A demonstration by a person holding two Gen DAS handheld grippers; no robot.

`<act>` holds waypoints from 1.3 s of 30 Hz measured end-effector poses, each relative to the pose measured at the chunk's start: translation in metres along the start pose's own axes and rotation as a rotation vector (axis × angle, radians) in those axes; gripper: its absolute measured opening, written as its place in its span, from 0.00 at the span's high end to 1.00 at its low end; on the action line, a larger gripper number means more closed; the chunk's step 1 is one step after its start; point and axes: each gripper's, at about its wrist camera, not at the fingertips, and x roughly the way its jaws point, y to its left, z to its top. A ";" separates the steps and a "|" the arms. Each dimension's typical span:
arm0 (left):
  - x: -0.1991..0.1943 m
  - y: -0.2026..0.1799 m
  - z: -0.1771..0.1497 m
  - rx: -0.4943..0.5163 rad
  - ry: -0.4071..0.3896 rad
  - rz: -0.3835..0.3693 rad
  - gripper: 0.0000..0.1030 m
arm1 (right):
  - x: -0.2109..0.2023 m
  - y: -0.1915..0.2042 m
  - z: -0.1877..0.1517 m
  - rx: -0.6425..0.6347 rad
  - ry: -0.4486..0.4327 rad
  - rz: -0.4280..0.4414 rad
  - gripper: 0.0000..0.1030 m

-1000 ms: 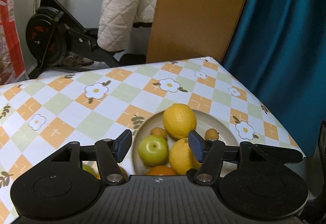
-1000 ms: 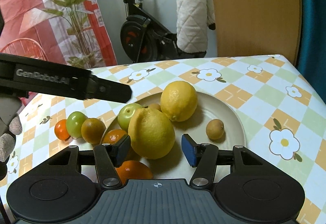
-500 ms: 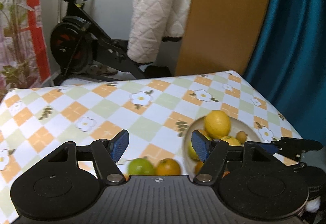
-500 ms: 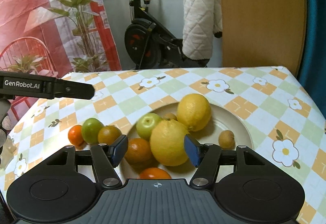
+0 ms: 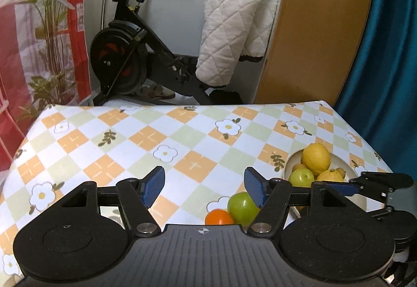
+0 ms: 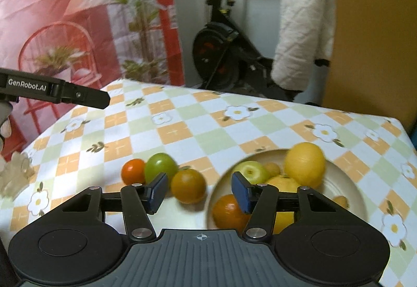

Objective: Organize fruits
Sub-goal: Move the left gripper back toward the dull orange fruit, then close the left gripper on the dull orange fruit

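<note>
Checked orange, green and white cloth with daisies covers the surface (image 5: pixel 198 135) in the left wrist view. The left gripper (image 5: pixel 204 184) hangs over it with its jaws spread wide and nothing between the blue pads. Just past the pad at 3 o'clock sit a green fruit (image 5: pixel 241 206) and, touching it at 8 o'clock, a small orange fruit (image 5: pixel 218 216), both on the cloth. Further toward 3 o'clock a cream plate (image 5: pixel 293 159) holds a big lemon (image 5: pixel 316 158), a green apple (image 5: pixel 302 177) and a second yellow citrus (image 5: pixel 329 175), crowded together. The right gripper's black finger (image 5: pixel 378 181) reaches in over the plate's near side. Beyond the surface at 12 o'clock stand an exercise bike (image 5: pixel 130 57) and a white quilted jacket (image 5: pixel 232 34).

From the right wrist view, the right gripper (image 6: pixel 199 191) also has its jaws parted and empty, low above the cloth (image 6: pixel 182 117). A dull orange fruit (image 6: pixel 188 185) lies on the cloth between the pads, touching neither. At 10 o'clock from it the green fruit (image 6: pixel 160 167) and the small orange fruit (image 6: pixel 133 171) lie touching. The plate (image 6: pixel 346 182) sits at 3 o'clock, carrying the lemon (image 6: pixel 304 164), the green apple (image 6: pixel 250 172), an orange (image 6: pixel 226 211) partly behind the right pad, the yellow citrus (image 6: pixel 284 181) and a small tan fruit (image 6: pixel 340 199) near the rim. The left gripper's arm (image 6: pixel 54 90) juts in at 9 o'clock.
</note>
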 end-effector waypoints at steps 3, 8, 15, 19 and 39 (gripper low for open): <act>0.006 0.002 -0.007 -0.019 0.010 -0.018 0.33 | 0.012 0.010 0.001 -0.060 0.025 0.002 0.53; 0.019 0.001 -0.017 -0.048 0.031 -0.051 0.34 | 0.030 0.018 0.002 -0.152 0.065 0.000 0.53; 0.031 -0.003 -0.024 -0.066 0.052 -0.080 0.40 | 0.054 0.020 0.006 -0.214 0.101 0.010 0.53; 0.034 -0.003 -0.026 -0.077 0.059 -0.090 0.40 | 0.067 0.023 0.007 -0.227 0.130 0.020 0.53; 0.041 -0.017 -0.055 -0.052 0.143 -0.179 0.44 | 0.040 0.032 -0.021 -0.133 0.105 0.094 0.55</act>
